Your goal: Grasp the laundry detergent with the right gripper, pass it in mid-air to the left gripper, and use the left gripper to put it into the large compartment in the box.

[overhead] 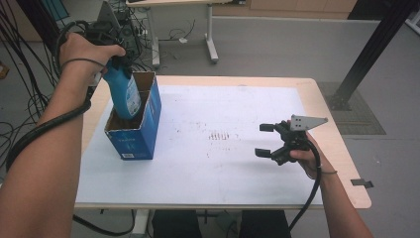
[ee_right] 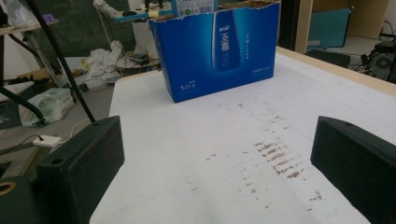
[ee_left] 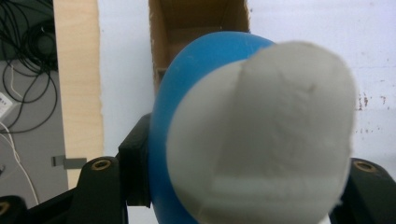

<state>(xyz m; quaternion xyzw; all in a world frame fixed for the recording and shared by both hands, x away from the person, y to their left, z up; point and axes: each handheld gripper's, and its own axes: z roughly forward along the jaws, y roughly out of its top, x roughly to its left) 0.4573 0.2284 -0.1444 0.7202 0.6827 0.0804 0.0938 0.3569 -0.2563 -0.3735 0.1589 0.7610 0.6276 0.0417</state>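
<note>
While the left gripper (overhead: pixel 115 58) at the upper left of the high view is clamped on the neck end of a blue bottle (overhead: pixel 124 89), the bottle's lower half already sits inside the open blue carton (overhead: pixel 143 131), which stands on the white sheet near the left edge of the desk (overhead: pixel 341 163). The bottle leans a little, its base deep in the carton and its shoulder close to the near wall. In the left gripper view the bottle's pale cap (ee_left: pixel 261 135) is so near the lens that it blurs, so how much room is left between bottle and cardboard is hard to judge; the brown inside of the carton shows just above it. The right gripper (overhead: pixel 271 141), at the right centre of the high view, rests low over the desk with its jaws spread and nothing between them, well apart from the carton. The main risk looks like the tilted bottle catching the ragged top rim or pressing on a wall, which could tip or slide the light carton, since nothing steadies it. Letting go before the base is seated could also let the bottle drop and knock the carton over.
</note>
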